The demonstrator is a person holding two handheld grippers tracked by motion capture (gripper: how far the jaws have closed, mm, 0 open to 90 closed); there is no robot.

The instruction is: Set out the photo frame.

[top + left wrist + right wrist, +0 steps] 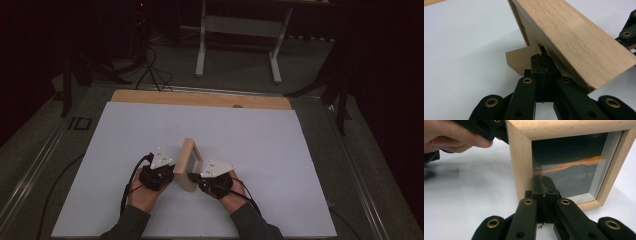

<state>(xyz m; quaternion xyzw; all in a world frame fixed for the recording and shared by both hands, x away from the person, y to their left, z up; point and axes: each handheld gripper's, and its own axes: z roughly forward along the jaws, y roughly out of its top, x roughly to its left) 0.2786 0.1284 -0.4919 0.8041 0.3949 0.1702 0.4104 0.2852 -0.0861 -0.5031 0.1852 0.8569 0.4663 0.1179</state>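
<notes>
A light wooden picture frame stands upright on the white board, edge-on to the high view. My left gripper is shut at the frame's back. In the left gripper view its tips sit against the back panel, beside the cardboard easel stand and under the frame's wooden edge. My right gripper is shut on the front side. In the right gripper view its tips rest at the glass over a dark sunset photo, near the frame's left rail. Neither holds anything.
The person's left hand and the other gripper show behind the frame. A wooden table edge runs along the board's far side. Beyond it stand white desk legs and floor cables.
</notes>
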